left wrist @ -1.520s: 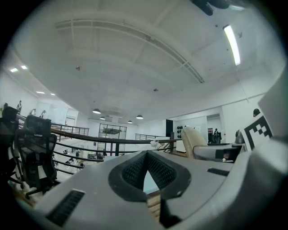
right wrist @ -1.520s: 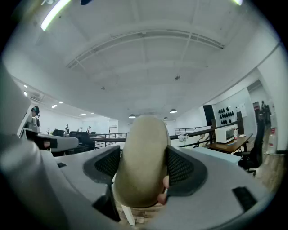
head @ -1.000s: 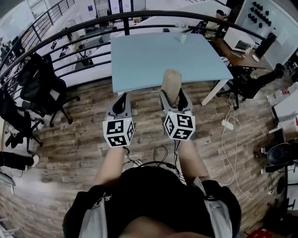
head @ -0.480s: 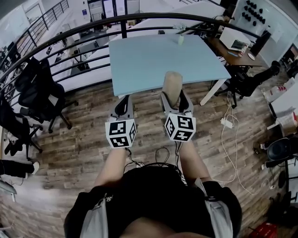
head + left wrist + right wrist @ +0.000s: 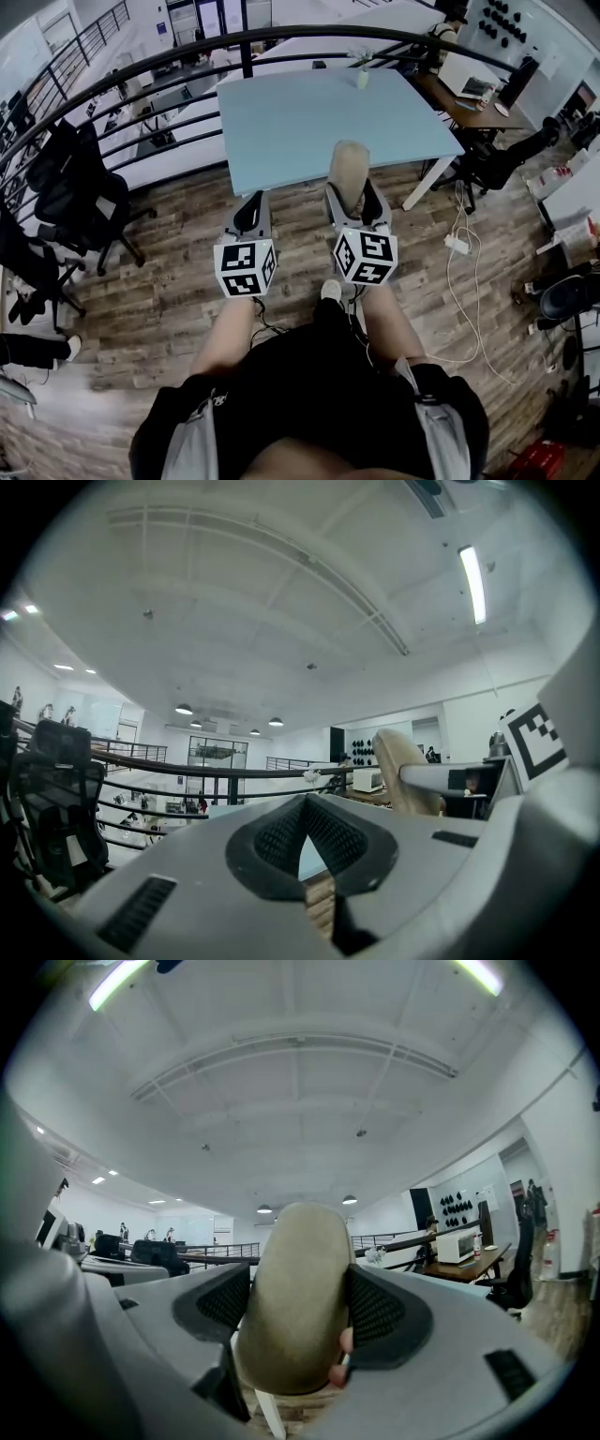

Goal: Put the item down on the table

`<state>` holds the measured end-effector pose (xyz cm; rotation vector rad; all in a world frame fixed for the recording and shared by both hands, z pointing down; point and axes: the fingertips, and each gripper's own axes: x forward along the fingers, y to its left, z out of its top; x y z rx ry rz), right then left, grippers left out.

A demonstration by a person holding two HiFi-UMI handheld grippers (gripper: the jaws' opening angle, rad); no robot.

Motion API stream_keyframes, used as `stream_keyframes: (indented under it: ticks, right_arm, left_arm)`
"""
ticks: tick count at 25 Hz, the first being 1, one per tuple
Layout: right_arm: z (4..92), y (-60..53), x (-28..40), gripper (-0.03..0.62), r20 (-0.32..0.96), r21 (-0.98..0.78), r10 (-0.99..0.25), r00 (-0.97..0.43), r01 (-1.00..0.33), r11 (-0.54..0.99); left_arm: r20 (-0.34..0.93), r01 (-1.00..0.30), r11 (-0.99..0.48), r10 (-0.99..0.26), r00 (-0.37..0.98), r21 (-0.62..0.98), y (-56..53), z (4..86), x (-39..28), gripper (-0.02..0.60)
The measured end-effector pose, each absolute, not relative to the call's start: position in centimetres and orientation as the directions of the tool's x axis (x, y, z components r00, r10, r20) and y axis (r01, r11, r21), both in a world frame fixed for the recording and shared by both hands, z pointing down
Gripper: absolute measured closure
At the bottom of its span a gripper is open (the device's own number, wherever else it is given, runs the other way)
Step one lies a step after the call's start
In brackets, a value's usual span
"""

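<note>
My right gripper [image 5: 349, 195] is shut on a tan oblong item [image 5: 348, 171] that sticks up and forward out of its jaws, just short of the near edge of the light blue table [image 5: 300, 117]. In the right gripper view the tan item [image 5: 292, 1302] fills the gap between the two dark pads. My left gripper [image 5: 249, 217] hangs beside it over the wood floor, shut and holding nothing; its pads [image 5: 281, 838] meet at the tip. The tan item [image 5: 397, 766] also shows at the right of the left gripper view.
A small pale object [image 5: 362, 79] stands at the table's far edge. A black railing [image 5: 141, 66] curves behind the table. Black office chairs [image 5: 80, 202] stand at the left. A power strip [image 5: 457, 246] and cables lie on the floor at the right, near another desk [image 5: 473, 94].
Both grippers keep their pose and the right one still holds the tan item. The view has shifted slightly, and the person's shoe now shows on the floor between the arms.
</note>
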<state>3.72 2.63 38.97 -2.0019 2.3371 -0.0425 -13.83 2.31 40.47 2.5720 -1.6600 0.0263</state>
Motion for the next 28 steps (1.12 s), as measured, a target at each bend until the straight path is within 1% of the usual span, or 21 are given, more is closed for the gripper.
stream_keyframes:
  ticks: [8,15,21,28]
  right_arm:
    - [38.3,0.6,3.0,0.261,-0.061,-0.083,-0.988,-0.142,-0.986,0.147]
    - [38.8,-2.5,3.2,0.261,-0.073,-0.082,-0.985,-0.154,-0.984,0.159]
    - [39.4,-7.6,3.3,0.261,-0.071,-0.062,-0.98,-0.184,-0.98,0.188]
    - [40.3,-16.0,5.1,0.261,-0.062,-0.077,-0.976,-0.209,-0.974,0.214]
  left_arm:
    - [0.036,-0.909,-0.417,-0.908,0.417,0.025,-0.1,39.2,-14.6,0.572]
    - [0.017,-0.906,-0.424,-0.905,0.424,0.002,-3.1,38.9,-13.9,0.572]
    - [-0.001,-0.905,-0.425,-0.905,0.425,0.026,-8.1,39.3,-13.2,0.572]
    - [0.015,-0.914,-0.404,-0.914,0.405,0.017,-15.8,40.2,-11.1,0.572]
